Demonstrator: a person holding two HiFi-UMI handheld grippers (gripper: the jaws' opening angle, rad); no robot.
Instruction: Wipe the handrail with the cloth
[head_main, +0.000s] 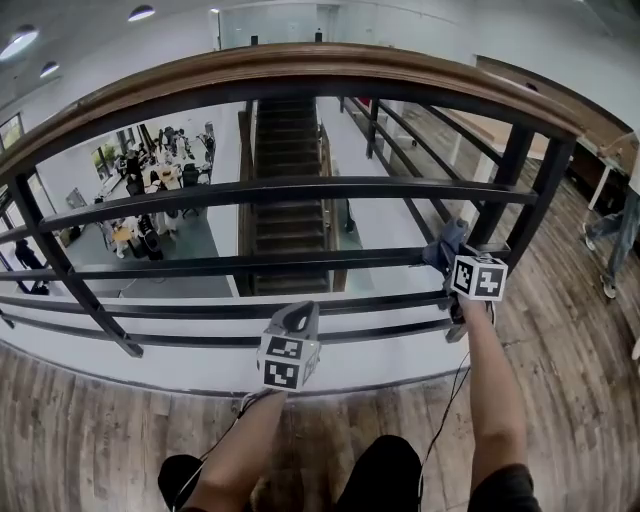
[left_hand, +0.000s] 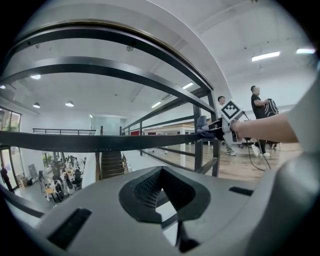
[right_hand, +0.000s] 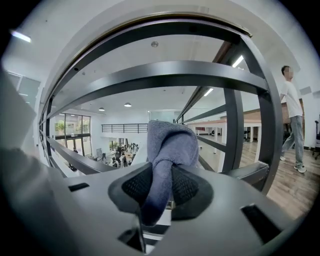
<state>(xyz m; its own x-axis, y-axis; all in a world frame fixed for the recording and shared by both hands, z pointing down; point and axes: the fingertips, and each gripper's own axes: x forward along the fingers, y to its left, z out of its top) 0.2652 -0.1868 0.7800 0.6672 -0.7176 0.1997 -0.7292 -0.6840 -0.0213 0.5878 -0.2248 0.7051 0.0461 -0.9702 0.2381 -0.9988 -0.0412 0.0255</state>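
right gripper (right_hand: 161, 186) — jaws squeezing the cloth (right_hand: 170, 142), it is poking out in front | left gripper (left_hand: 161, 189) — jaws pressing together, holding nothing | rail (head_main: 300, 62) running above both

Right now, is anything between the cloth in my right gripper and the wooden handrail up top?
Yes. The cloth, held by the right gripper, sits low on the railing beside a dark post. A dark horizontal bar crosses above it, under the wooden handrail, so it probably must come up the near side.
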